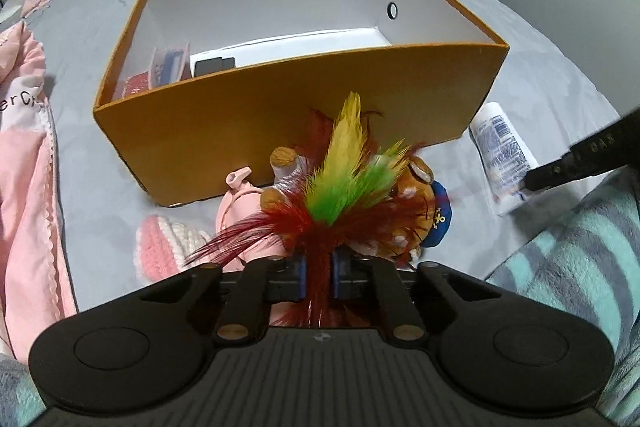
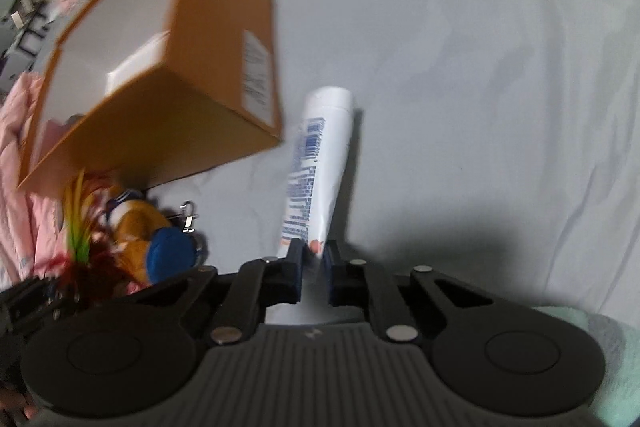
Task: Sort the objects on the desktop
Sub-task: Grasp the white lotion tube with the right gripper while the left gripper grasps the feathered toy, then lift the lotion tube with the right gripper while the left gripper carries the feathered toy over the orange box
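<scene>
While the left wrist view looks down over a grey bed sheet (image 1: pixel 540 75), the left gripper (image 1: pixel 319 269) has its jaws pressed onto the dark red stem of a feather toy (image 1: pixel 340 183), whose yellow, green and red feathers fan out just ahead of the jaws. Beyond the feathers stands an open orange box (image 1: pixel 280 131) with white inner walls; inside it, at its left end, lie a small pouch (image 1: pixel 170 63) and a black flat item (image 1: pixel 214 65). Under the feathers rests a brown plush toy (image 1: pixel 424 187) with a blue cap, and left of it a pink knitted piece (image 1: pixel 164 243).

From the right wrist view, the right gripper (image 2: pixel 313 269) pinches the flat end of a white tube (image 2: pixel 320 163) with blue print. This tube points straight away from the jaws, its round cap farthest, beside the corner of the box.
</scene>
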